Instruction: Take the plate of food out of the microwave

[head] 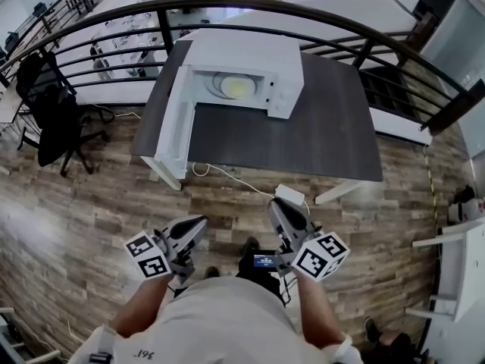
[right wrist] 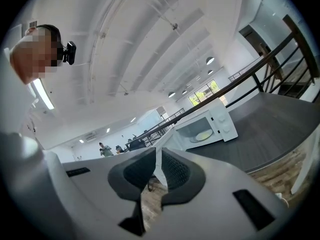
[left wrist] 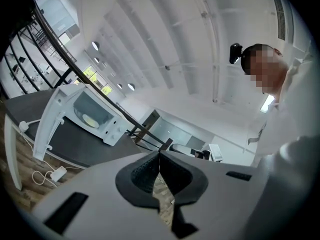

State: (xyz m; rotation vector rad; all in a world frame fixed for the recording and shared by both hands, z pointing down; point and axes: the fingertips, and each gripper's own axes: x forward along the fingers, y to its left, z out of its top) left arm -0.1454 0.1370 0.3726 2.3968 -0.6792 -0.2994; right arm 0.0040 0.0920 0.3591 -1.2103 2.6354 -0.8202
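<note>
We hold both claws low, well short of the tabletop point(head: 311, 139). The left claw point(head: 198, 220) has its jaws pressed together, gripping nothing. The right claw point(head: 276, 203) has its jaws all but together, with a thin slit between them, also empty. The microwave point(head: 282, 73) sits far ahead of both claws, and its door point(head: 176, 123) is swung open toward the left claw's side. The plate of food point(head: 235, 87) lies inside the cavity, well apart from either claw.

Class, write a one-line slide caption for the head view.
Open microwave with plate of food inside on dark table; left gripper and right gripper shut, well short.
</note>
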